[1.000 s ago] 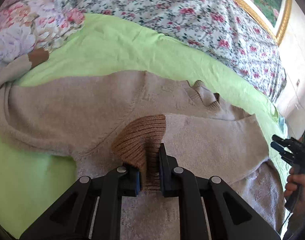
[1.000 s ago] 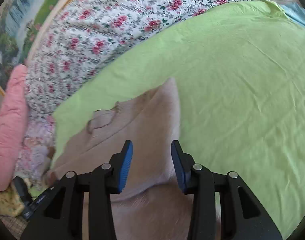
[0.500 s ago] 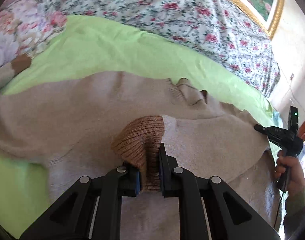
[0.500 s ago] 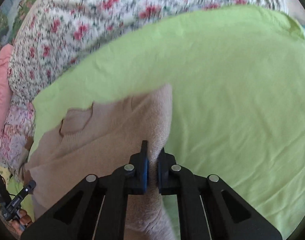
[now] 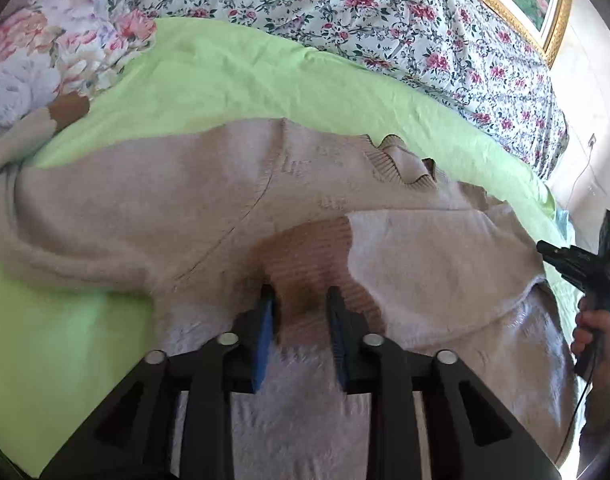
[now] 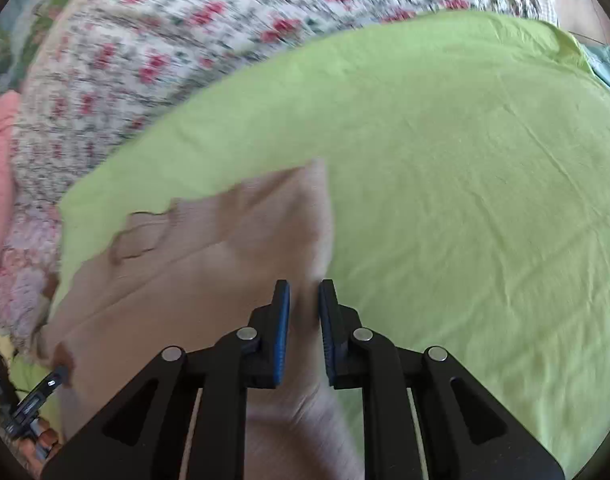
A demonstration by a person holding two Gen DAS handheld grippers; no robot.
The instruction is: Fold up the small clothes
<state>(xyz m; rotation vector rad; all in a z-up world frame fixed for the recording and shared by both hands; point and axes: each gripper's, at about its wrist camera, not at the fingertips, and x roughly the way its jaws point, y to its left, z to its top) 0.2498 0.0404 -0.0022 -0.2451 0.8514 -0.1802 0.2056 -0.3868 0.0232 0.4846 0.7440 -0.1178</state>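
**On green sheet: sweater mid-fold**

Across wrinkled lime-green cotton bedsheet (image 5: 265, 80), backed by rose-printed floral quilt (image 5: 385, 12) and gilt picture frame (image 5: 505, 8), spread flat: beige knit sweater (image 5: 145, 200), right sleeve folded over chest, ribbed brown cuff (image 5: 305, 248) uppermost. No readable writing or labels. Left gripper (image 5: 301, 312) parted narrowly around cuff, contact unclear. Right gripper (image 6: 304, 312) narrowly parted astride sweater's side edge, grip uncertain. Right view motion-blurred; hem cut off.

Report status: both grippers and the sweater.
Left gripper fingers apart around brown ribbed cuff, sleeve laid across beige knit sweater. Right gripper fingers close together around sweater's edge fold; grip unclear. Nothing in the way on green sheet.
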